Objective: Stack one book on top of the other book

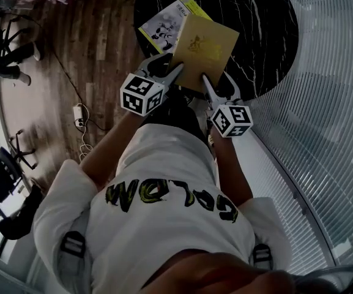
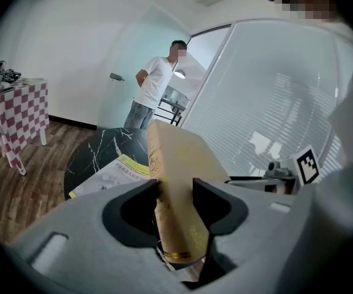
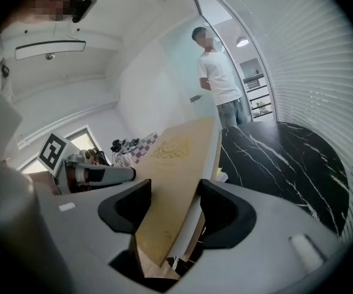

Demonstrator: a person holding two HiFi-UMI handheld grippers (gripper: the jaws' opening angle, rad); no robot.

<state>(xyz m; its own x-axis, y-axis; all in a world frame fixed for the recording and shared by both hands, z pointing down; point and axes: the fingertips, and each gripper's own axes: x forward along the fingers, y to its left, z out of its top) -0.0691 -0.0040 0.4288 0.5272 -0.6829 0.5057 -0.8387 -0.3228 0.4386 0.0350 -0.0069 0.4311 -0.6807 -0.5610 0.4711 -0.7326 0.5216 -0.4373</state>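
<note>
My left tool (image 1: 169, 67) and right tool (image 1: 218, 86) are both clenched on the near edge of the tan book (image 1: 204, 45), holding it over the black marble worktop (image 1: 259, 29). The yellow-and-white book (image 1: 163, 28) lies flat on the worktop at the tan book's 10 o'clock, partly covered by it.

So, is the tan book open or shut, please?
Shut. The tan book shows one whole cover in the head view, and the left gripper and right gripper each pinch it closed.
</note>
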